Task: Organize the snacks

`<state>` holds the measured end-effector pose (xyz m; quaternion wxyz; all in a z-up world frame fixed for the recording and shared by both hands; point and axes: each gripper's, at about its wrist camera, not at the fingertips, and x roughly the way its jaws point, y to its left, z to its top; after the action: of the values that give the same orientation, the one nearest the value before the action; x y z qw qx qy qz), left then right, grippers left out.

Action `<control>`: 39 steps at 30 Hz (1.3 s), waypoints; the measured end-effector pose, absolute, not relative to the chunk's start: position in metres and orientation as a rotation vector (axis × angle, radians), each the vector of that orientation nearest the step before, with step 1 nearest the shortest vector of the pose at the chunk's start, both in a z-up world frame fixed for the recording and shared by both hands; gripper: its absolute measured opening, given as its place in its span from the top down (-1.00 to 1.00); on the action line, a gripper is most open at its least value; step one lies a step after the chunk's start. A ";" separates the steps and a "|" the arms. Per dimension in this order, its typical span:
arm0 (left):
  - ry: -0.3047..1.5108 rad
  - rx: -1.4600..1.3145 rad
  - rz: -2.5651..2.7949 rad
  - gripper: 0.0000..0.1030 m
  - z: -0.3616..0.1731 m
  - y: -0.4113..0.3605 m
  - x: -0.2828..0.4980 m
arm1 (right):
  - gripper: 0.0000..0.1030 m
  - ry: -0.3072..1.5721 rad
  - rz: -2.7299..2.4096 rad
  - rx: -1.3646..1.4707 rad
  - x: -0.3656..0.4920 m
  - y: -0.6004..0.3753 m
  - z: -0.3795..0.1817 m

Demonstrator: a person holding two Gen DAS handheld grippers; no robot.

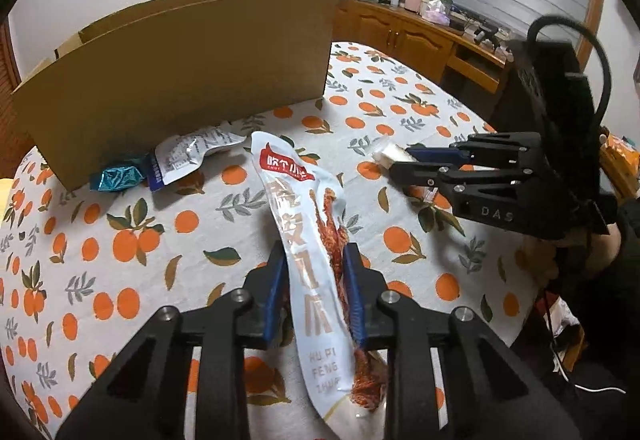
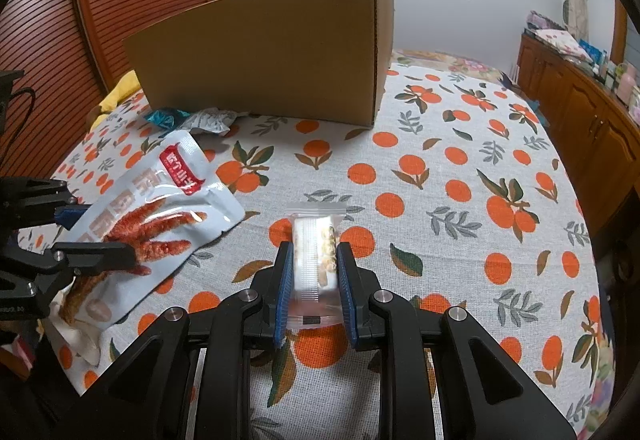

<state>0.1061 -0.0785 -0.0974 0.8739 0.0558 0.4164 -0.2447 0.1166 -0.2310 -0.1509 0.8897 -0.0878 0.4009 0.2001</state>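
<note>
My left gripper (image 1: 314, 260) is shut on a pale blue chicken-feet snack pouch (image 1: 304, 224) and holds it above the table; the pouch also shows in the right wrist view (image 2: 160, 216). My right gripper (image 2: 314, 256) is shut on a small clear-wrapped snack bar (image 2: 316, 256), seen in the left wrist view (image 1: 390, 154) to the right of the pouch. A tall cardboard box (image 1: 180, 80) stands at the back of the table (image 2: 272, 52). A teal wrapped snack (image 1: 116, 178) and a white packet (image 1: 188, 156) lie against the box's front.
The table carries an orange-print cloth (image 2: 440, 200). A wooden cabinet with clutter on top (image 1: 420, 32) runs along the right wall. A wooden slatted door (image 2: 80, 20) is at the left. A yellow item (image 2: 120, 92) lies left of the box.
</note>
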 end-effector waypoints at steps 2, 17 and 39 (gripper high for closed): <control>0.860 0.109 -0.511 0.52 -0.094 -0.076 0.105 | 0.61 0.833 0.415 -0.182 0.117 -0.231 -0.151; 0.761 0.050 -0.500 0.56 -0.061 -0.051 0.115 | 0.62 0.806 0.422 -0.195 0.113 -0.231 -0.146; 0.555 0.049 -0.416 0.55 0.049 -0.007 0.176 | 0.62 0.598 0.592 -0.277 0.149 -0.191 -0.047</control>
<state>0.1762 -0.0070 0.0494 0.9402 0.0240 0.2719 -0.2037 0.1489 -0.1910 -0.0465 0.9035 -0.1340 0.2894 0.2863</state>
